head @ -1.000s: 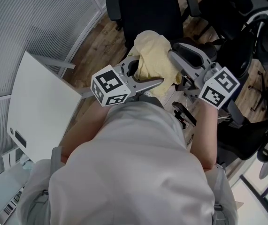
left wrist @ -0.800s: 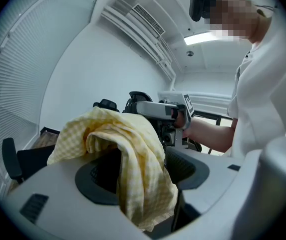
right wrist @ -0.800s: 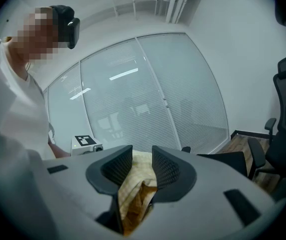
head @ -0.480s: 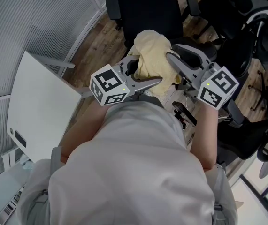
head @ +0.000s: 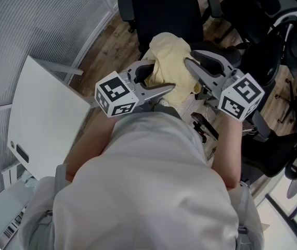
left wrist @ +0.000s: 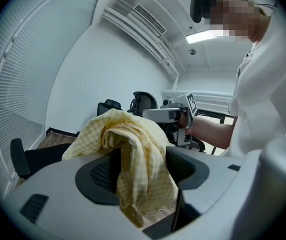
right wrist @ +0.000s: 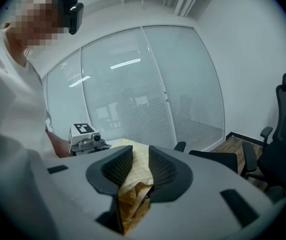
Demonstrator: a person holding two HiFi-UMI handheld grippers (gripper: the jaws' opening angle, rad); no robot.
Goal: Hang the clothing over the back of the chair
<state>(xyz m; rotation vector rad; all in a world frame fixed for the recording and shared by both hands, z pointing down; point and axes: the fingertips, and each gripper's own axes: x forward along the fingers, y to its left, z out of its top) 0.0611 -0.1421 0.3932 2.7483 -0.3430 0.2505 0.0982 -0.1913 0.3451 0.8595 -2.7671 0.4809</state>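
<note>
A pale yellow checked garment (head: 170, 61) hangs bunched between my two grippers, above the floor in front of a black office chair (head: 164, 12). My left gripper (head: 161, 78) is shut on one part of it; in the left gripper view the cloth (left wrist: 135, 149) fills the gap between the jaws (left wrist: 140, 164) and drapes over them. My right gripper (head: 191, 58) is shut on another fold, and the cloth (right wrist: 132, 196) is pinched between its pads (right wrist: 135, 166). The chair's back faces away from me, beyond the garment.
A white table (head: 44, 119) stands at my left, by a wall of blinds (head: 34, 25). Several more black office chairs (head: 273, 46) crowd the right side. The floor is wood (head: 112, 46).
My left gripper has shifted a little to the left and turned slightly. The right gripper has rolled a bit. The garment stays held between both.
</note>
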